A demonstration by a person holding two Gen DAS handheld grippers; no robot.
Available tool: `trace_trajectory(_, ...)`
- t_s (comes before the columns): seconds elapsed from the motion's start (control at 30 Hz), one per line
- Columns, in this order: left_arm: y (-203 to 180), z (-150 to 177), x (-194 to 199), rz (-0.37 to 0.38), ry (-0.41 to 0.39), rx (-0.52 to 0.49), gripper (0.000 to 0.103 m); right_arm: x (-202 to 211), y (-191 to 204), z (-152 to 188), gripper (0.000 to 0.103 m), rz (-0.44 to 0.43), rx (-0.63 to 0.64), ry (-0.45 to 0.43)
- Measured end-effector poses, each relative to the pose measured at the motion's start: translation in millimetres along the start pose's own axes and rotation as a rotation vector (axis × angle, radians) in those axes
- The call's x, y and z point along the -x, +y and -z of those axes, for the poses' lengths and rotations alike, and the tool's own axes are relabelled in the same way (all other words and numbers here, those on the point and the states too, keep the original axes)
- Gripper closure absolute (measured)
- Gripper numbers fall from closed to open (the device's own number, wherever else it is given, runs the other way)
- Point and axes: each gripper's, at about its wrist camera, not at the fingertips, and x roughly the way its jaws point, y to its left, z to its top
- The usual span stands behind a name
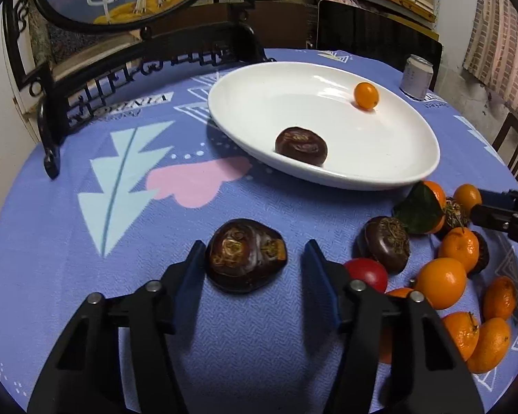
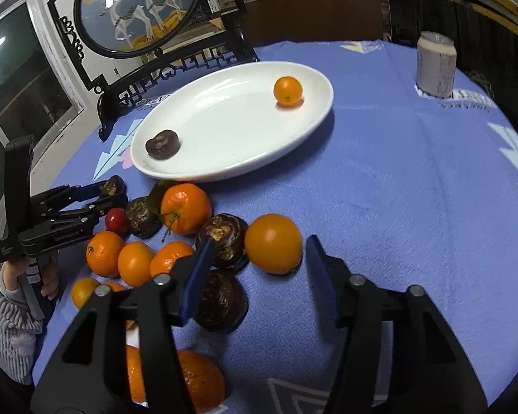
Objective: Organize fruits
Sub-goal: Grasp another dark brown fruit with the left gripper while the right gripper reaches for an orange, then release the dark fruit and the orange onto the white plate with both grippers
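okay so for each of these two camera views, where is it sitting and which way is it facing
Left wrist: sits on the left gripper, angled down at a dark chestnut-like fruit between its fingers; beyond, the white plate.
Right wrist: sits on the right gripper, angled down at an orange; a hand holding the left gripper shows at left.
Shared: plate, fruit pile, can, each other's gripper.

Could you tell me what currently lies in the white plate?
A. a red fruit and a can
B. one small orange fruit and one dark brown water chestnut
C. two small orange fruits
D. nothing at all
B: the white plate holds a single small orange fruit near its far side and one dark brown water chestnut near its front rim.
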Motion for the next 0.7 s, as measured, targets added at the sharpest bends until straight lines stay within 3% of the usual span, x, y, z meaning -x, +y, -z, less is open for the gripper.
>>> trace_trajectory(0.1, -0.8, 0.3, -0.6, 0.007, 0.002, -0.001, 0.054, -4.8, -2.6, 0.8, 0.053, -0.006, -0.015, 0.008)
trace_trajectory(0.23, -2.8, 0.3, -0.4, 0.012, 0.000, -0.008, 0.056, -6.0, -6.2, 0.2, 0.055, -0.020, -0.035, 0.008)
trace_trajectory(0.37, -3.2, 0.6, 1.0, 0.017, -0.006, -0.004, 0.057, -3.9, -4.0, -0.1, 0.067, 0.010, -0.026, 0.000)
trace_trajectory(0.7, -9.2, -9.1, 40.0, 0.012, -0.135, 0.003, 0.057, 9.6, -6.4, -3.7, 0.068, 0.014, -0.034, -0.038)
